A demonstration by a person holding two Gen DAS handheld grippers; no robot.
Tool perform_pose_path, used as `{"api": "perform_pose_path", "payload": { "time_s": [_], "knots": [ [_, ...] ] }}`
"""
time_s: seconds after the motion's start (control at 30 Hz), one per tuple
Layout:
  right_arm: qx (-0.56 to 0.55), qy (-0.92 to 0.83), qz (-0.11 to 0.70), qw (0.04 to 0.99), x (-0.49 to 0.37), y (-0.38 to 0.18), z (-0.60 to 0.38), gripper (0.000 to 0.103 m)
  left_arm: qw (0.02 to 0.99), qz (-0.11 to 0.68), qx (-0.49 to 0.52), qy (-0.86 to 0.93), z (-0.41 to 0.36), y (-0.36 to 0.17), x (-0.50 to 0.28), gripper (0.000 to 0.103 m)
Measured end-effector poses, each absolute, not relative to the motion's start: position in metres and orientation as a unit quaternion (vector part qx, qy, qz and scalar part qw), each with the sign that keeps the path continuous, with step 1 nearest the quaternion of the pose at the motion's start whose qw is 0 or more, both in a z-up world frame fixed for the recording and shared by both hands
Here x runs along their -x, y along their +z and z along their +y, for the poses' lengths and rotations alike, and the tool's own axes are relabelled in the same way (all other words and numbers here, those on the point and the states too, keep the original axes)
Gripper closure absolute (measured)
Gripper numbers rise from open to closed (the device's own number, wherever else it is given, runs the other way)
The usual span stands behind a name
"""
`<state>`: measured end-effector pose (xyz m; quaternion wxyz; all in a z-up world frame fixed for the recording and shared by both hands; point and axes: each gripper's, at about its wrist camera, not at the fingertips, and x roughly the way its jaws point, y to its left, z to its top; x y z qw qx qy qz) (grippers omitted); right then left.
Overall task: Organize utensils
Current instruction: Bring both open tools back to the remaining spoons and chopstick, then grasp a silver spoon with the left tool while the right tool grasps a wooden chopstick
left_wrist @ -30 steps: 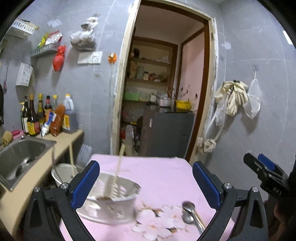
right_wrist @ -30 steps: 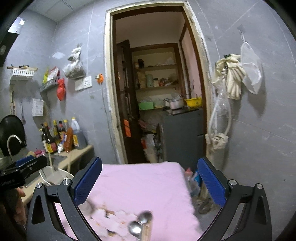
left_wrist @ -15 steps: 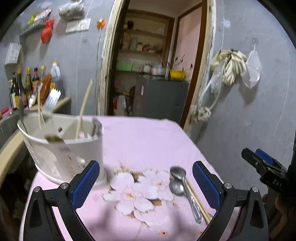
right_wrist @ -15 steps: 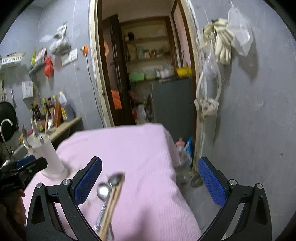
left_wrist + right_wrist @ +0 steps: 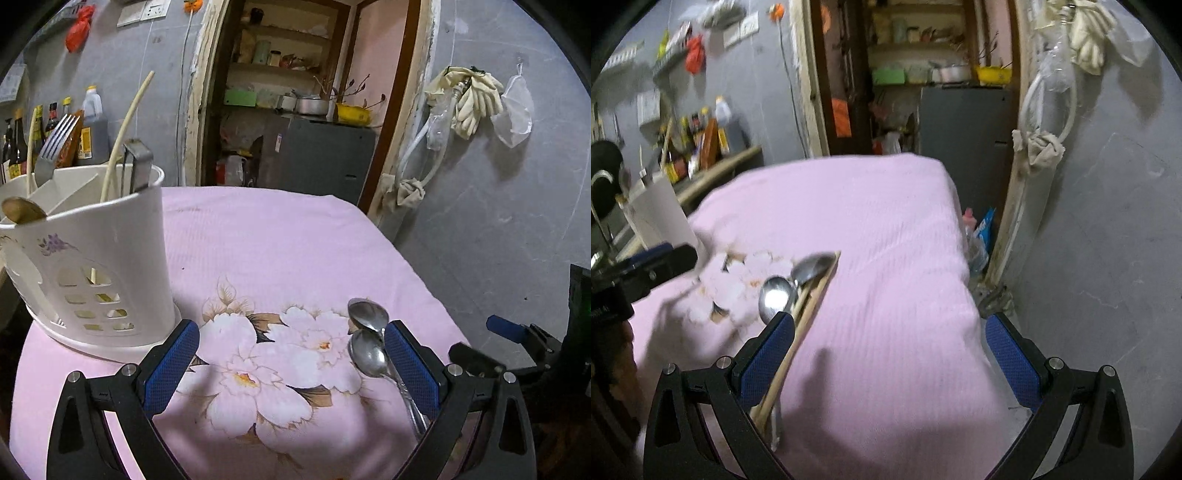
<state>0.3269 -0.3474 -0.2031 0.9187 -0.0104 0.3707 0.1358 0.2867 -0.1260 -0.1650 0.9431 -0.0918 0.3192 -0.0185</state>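
Left wrist view: both hand-held grippers (image 5: 291,363) (image 5: 890,347) are held wide, empty, near two spoons (image 5: 367,339) lying on the bench (image 5: 266,240).

No legible text in either view. Bottles (image 5: 86,129) on the side counter (image 5: 720,166) carry yellow labels, print too small and blurred to read. White holder (image 5: 99,258) shows only a purple flower motif, no wording. Paper on the wall (image 5: 648,107) is blurred, illegible. Left claw (image 5: 653,262) body has faint white marks at the frame edge, unreadable.
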Motion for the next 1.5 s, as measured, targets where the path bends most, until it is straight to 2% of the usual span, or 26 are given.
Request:
{"api": "perform_pose_path", "payload": {
  "time_s": [0.13, 0.47, 0.67, 0.8, 0.9, 0.97, 1.07, 1.13, 1.23, 1.33, 1.4, 1.5],
  "knots": [
    [0.036, 0.142, 0.396, 0.906, -0.333, -0.21, -0.332, 0.001, 0.939, 0.33, 0.091, -0.027, -0.126, -0.171, -0.295, 0.005],
    [0.074, 0.153, 0.439, 0.882, -0.343, -0.221, -0.307, 0.002, 0.922, 0.363, 0.116, -0.064, -0.125, -0.186, -0.311, 0.039],
    [0.084, 0.101, 0.435, 0.891, -0.337, -0.215, -0.32, 0.002, 0.911, 0.378, 0.121, -0.108, -0.134, -0.19, -0.321, 0.051],
    [0.062, 0.092, 0.44, 0.891, -0.338, -0.215, -0.337, 0.002, 0.894, 0.405, 0.128, -0.144, -0.142, -0.2, -0.33, 0.066],
    [0.049, 0.094, 0.443, 0.89, -0.339, -0.217, -0.342, 0.002, 0.88, 0.421, 0.145, -0.164, -0.145, -0.206, -0.336, 0.07],
    [0.048, 0.106, 0.446, 0.887, -0.342, -0.219, -0.342, 0.005, 0.874, 0.429, 0.157, -0.168, -0.144, -0.211, -0.339, 0.074],
    [0.057, 0.13, 0.448, 0.883, -0.348, -0.221, -0.337, 0.02, 0.865, 0.44, 0.171, -0.169, -0.143, -0.218, -0.345, 0.081],
    [0.071, 0.139, 0.448, 0.88, -0.353, -0.222, -0.333, 0.023, 0.86, 0.444, 0.181, -0.175, -0.145, -0.22, -0.348, 0.082],
    [0.083, 0.155, 0.448, 0.877, -0.361, -0.22, -0.327, 0.036, 0.856, 0.447, 0.186, -0.181, -0.149, -0.221, -0.351, 0.082],
    [0.09, 0.174, 0.449, 0.872, -0.37, -0.218, -0.322, 0.041, 0.854, 0.451, 0.186, -0.182, -0.15, -0.222, -0.355, 0.087],
    [0.097, 0.184, 0.449, 0.869, -0.374, -0.217, -0.32, 0.042, 0.852, 0.457, 0.186, -0.175, -0.151, -0.223, -0.359, 0.095],
    [0.1, 0.2, 0.454, 0.862, -0.383, -0.215, -0.315, 0.046, 0.849, 0.464, 0.186, -0.171, -0.154, -0.223, -0.362, 0.096]
  ]
}}
